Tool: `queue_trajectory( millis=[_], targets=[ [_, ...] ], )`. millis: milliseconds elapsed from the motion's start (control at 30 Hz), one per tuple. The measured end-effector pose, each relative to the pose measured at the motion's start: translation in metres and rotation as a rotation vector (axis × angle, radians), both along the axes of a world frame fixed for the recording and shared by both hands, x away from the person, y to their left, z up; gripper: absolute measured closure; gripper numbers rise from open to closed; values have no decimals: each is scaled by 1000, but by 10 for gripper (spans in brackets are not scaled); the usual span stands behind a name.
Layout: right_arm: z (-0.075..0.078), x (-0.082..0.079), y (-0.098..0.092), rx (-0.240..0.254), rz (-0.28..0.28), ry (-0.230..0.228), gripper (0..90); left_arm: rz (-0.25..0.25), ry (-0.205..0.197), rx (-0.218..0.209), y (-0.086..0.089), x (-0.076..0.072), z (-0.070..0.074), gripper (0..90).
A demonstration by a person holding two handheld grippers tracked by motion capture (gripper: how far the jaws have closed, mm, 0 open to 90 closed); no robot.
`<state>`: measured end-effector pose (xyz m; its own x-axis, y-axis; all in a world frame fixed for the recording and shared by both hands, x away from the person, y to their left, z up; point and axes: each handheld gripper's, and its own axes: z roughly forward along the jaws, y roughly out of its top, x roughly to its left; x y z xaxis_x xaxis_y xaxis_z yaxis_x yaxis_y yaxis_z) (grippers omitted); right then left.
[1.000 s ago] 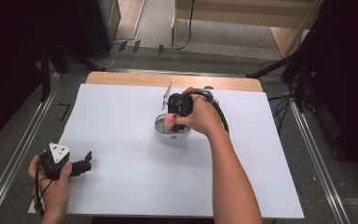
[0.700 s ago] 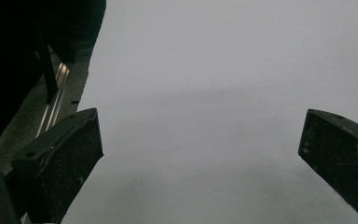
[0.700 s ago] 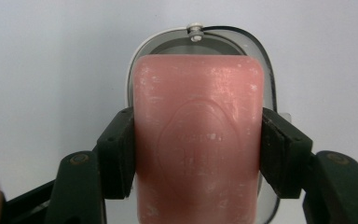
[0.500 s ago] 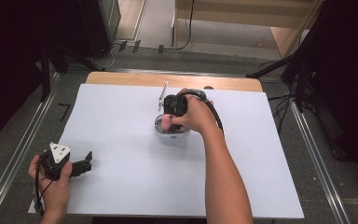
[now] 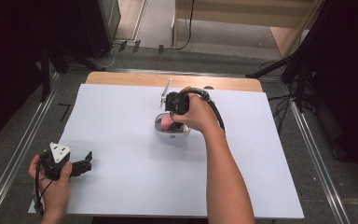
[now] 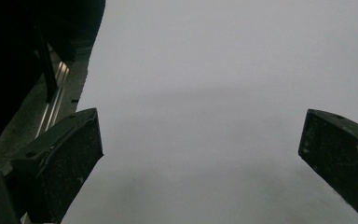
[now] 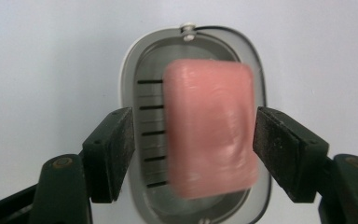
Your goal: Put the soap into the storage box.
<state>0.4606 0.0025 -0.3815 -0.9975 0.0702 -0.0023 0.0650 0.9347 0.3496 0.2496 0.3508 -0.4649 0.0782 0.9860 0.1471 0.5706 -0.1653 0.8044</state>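
My right gripper [image 7: 193, 140] hung over the soap dish [image 7: 131, 74], jaws just opened, clear of the pink soap [image 7: 209, 128] blurred between them above the slotted tray. My left gripper [image 5: 77, 166] rested wide open near the table [image 5: 121, 140] corner.

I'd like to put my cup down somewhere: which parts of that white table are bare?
Bare white sheet stretches between the left gripper and the soap dish, and right of the forearm. It is crowded mid-table, where the right gripper hangs over the pink soap.
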Motion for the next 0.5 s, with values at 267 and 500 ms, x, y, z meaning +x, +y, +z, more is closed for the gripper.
queue_trajectory(
  millis=[267, 500],
  targets=[
    [0, -8, -21, 93, -143, -25, 225, 1, 0, 4, 0, 0, 0, 0],
    [9, -16, -43, 164, -214, -4, 156, 2, 0, 3, 0, 0, 0, 0]
  ],
)
